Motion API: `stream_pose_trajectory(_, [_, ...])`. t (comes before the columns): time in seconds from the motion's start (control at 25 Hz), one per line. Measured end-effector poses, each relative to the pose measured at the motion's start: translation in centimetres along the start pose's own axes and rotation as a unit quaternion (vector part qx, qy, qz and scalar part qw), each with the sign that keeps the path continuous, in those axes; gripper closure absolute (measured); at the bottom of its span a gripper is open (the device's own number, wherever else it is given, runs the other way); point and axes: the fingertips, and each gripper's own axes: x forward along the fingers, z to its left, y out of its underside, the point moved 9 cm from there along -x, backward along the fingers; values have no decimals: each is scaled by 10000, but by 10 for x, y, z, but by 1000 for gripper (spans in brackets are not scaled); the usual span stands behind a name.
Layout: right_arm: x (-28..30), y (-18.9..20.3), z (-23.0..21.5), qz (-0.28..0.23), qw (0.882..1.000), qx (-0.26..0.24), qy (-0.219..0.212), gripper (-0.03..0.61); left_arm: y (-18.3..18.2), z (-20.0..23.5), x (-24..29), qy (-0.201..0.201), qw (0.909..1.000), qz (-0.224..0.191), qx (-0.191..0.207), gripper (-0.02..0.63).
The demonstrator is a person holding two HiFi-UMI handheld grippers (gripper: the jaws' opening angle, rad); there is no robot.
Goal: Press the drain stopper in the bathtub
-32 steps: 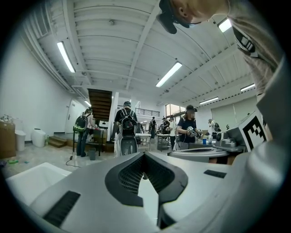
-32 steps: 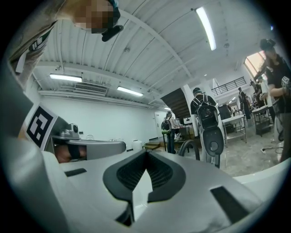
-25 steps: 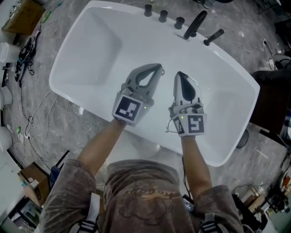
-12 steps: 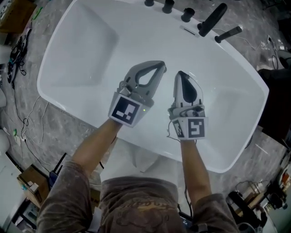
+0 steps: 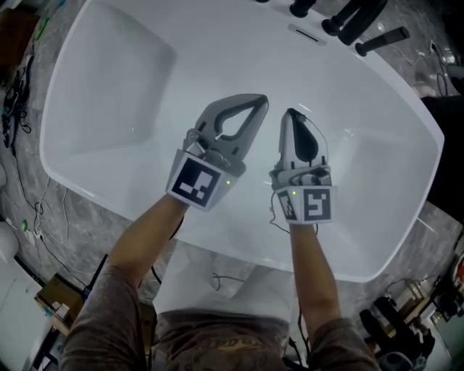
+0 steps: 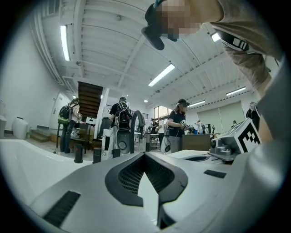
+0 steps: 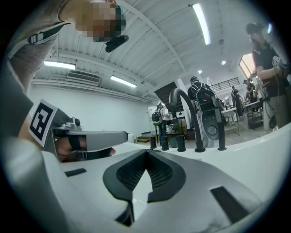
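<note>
My left gripper (image 5: 259,101) and right gripper (image 5: 290,113) hang side by side over the middle of the white tub (image 5: 109,87). Their tips point toward the far rim, where the black taps (image 5: 355,16) stand. Each pair of jaws is pressed together at the tips and grips nothing (each gripper view shows only a small diamond gap behind the tips, with white tub showing through it). The grippers are near each other but apart, and the left tip is a little nearer the taps. Each marker cube (image 5: 194,181) faces up at my head camera. I cannot make out the stopper in any view, and the grippers hide the tub floor beneath them. From the right gripper view I see the left gripper off to its left, my fingers round its handle. Past the taps, people (image 6: 119,119) stand in a hall. Cables (image 5: 32,206) trail on the grey floor beside the tub.
</note>
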Motion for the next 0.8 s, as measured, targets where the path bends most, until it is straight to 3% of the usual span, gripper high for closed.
stream_pose_trajectory(0.16, [5, 36, -13, 5, 9999, 43, 113, 578, 38, 2, 11, 118, 9999, 43, -23, 614])
stream_pose_trajectory(0.4, [-1, 27, 2, -136, 9998, -18, 153, 578, 25, 0, 1, 242, 9995, -157, 82, 614])
stream_pose_trajectory(0.8, [23, 103, -20, -118, 9996, 116, 220, 578, 106, 12, 21, 301, 9995, -70, 77, 614])
